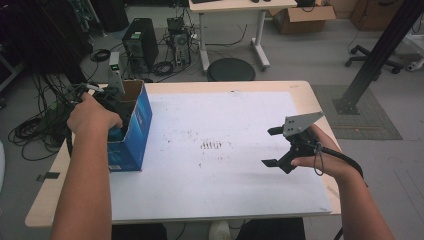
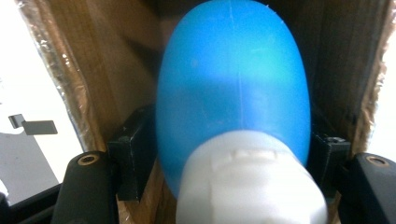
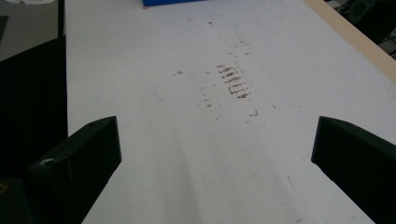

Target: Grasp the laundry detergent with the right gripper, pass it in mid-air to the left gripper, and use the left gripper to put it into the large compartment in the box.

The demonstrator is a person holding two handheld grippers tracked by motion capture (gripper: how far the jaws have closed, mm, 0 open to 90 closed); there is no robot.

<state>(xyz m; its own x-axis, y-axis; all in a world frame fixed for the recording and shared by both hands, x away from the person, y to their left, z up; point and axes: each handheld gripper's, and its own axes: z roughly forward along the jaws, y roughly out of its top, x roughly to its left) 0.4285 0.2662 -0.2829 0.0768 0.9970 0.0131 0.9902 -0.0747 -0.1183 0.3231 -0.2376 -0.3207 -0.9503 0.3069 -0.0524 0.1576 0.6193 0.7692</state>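
The left gripper (image 1: 117, 107), loosening around the blue bottle (image 2: 233, 88) inside the box (image 1: 131, 136) at 9 o'clock, should release gently; the right gripper (image 1: 275, 146) waits wide, empty.

A smooth blue plastic bulb (image 2: 233, 79) with a matt white base is showing a soft sheen inside the rough brown cardboard box (image 2: 88, 60); the white sheet (image 3: 187, 140) is looking matt and scuffed.

the left hand (image 1: 92, 117) holds the left gripper (image 1: 116, 107) pointed down, forearm stretched forward along the left side; whether its pads press anything cannot be told. the right hand (image 1: 320, 157) holds the right gripper (image 1: 272, 146) low, aimed leftward, jaws wide apart.
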